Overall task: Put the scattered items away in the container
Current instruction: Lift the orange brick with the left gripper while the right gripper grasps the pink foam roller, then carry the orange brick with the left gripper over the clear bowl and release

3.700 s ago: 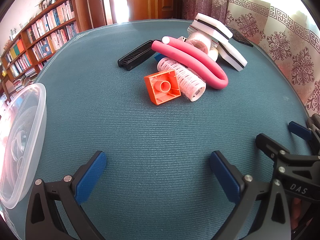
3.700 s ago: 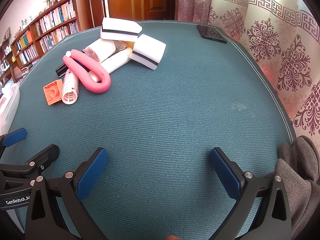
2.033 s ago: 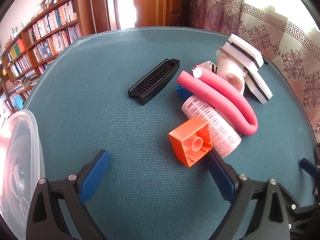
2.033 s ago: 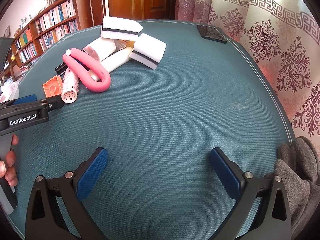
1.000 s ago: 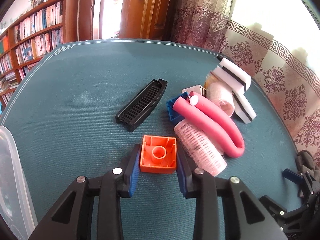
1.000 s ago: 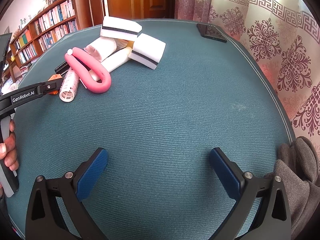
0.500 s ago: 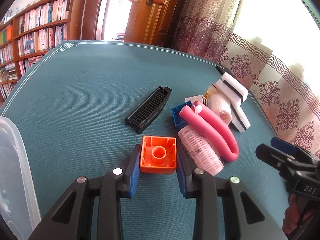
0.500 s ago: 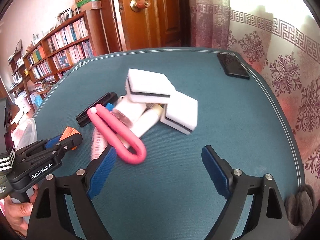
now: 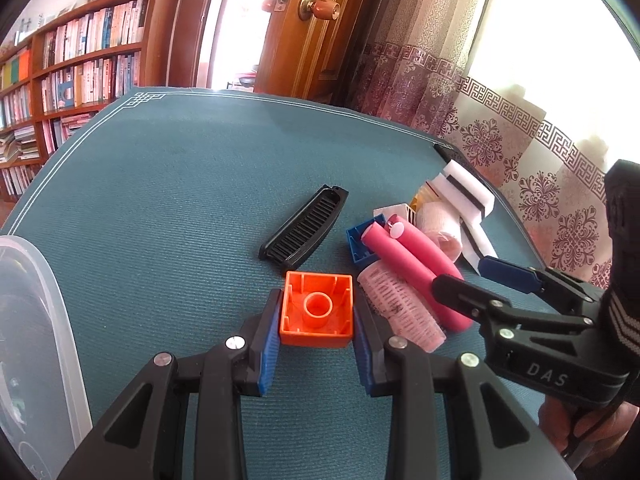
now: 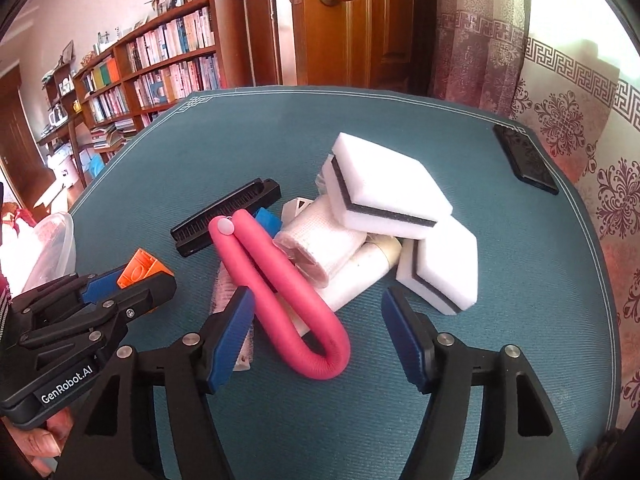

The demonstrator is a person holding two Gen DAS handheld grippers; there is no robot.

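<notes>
Between the left gripper's point(image 9: 316, 344) closed blue pads: hollow orange plastic building brick point(image 9: 317, 309), judged light, rigid, held by flat sidewalls; right gripper point(image 10: 318, 334) agape.

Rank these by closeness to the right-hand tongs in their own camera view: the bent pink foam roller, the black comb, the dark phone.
1. Bent pink foam roller: between the open right tongs.
2. Black plastic comb: farther back, to the left.
3. Dark flat phone: far right, at the edge of the teal table.
</notes>
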